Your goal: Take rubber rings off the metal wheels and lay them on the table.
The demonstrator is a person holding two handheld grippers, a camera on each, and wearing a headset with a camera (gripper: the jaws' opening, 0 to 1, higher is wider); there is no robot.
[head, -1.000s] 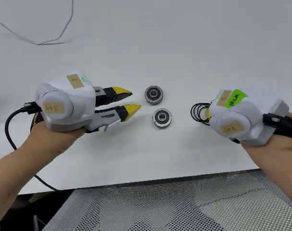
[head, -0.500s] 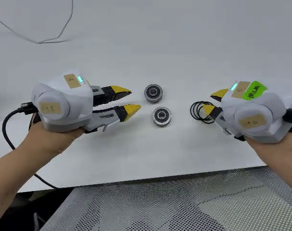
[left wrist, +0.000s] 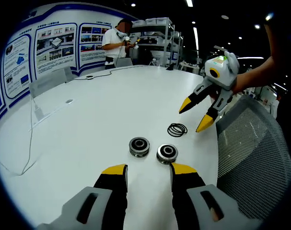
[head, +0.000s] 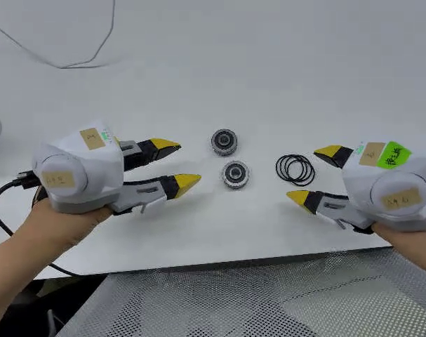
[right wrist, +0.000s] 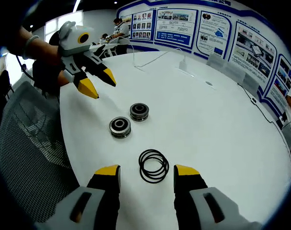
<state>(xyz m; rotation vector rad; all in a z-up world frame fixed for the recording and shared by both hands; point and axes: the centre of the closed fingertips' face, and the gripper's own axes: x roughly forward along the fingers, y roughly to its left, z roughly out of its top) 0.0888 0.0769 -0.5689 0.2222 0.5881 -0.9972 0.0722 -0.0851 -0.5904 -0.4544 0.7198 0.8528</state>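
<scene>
The right gripper (head: 312,174) has drawn back from the rubber rings (head: 295,169), its jaws now wide and empty; the rings lie loose on the surface (head: 269,70) beside the two metal wheels (head: 235,173). The left gripper (head: 182,163) hovers part-open, empty. This laying-down looks finished

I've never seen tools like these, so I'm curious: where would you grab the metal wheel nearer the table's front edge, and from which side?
Probably across its round outer rim. The nearer wheel lies flat, hub up, apart from the other wheel. The open left gripper points toward it, so come from that side, one jaw on each side of the rim.
</scene>
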